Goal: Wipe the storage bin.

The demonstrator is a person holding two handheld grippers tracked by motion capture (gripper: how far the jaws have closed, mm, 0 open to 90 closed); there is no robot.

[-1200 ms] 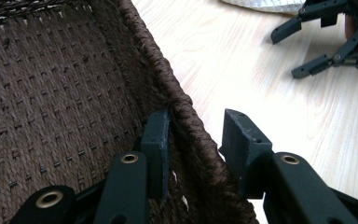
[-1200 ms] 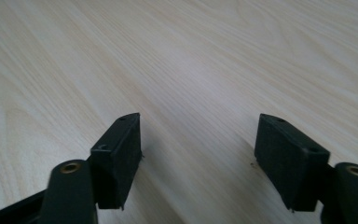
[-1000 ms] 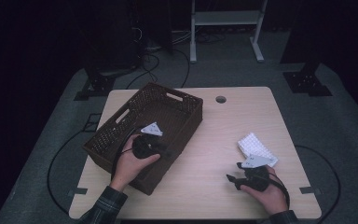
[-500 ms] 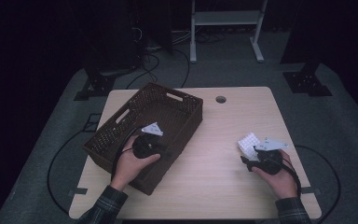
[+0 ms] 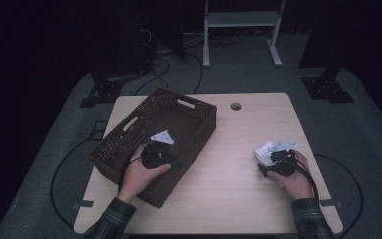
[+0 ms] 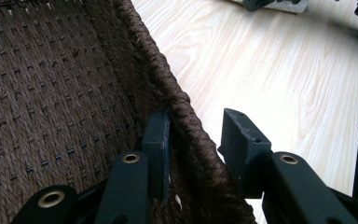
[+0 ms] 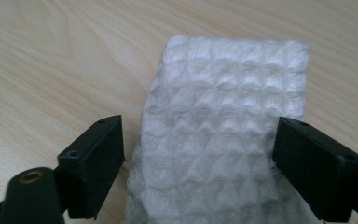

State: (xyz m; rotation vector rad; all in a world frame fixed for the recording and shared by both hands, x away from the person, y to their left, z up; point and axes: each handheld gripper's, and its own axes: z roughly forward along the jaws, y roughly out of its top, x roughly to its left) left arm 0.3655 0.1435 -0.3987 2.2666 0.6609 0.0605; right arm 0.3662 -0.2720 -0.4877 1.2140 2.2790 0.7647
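A dark brown woven basket [image 5: 199, 106] sits on the left half of the pale wood table [image 5: 238, 129]. My left gripper [image 5: 171, 159] straddles its near right wall. In the left gripper view the left gripper [image 6: 193, 128] has one jaw inside and one outside, clamped on the braided rim [image 6: 182, 105]. A folded white waffle-weave cloth [image 5: 264, 149] lies near the table's right edge. My right gripper [image 5: 271, 160] reaches over it. In the right gripper view the cloth [image 7: 223, 116] lies between the right gripper [image 7: 198, 130] jaws, which have just been opening and stand wide, not pressing on it.
A round cable hole [image 5: 236, 105] sits near the table's far edge. Behind the table, a white rack's legs [image 5: 206, 55] and loose cables [image 5: 164, 64] lie on the dark floor. Bare tabletop stretches between the basket and the cloth.
My right hand has moved forward across the table onto the white cloth, and its jaws have opened around it. The left hand and the basket have stayed put.
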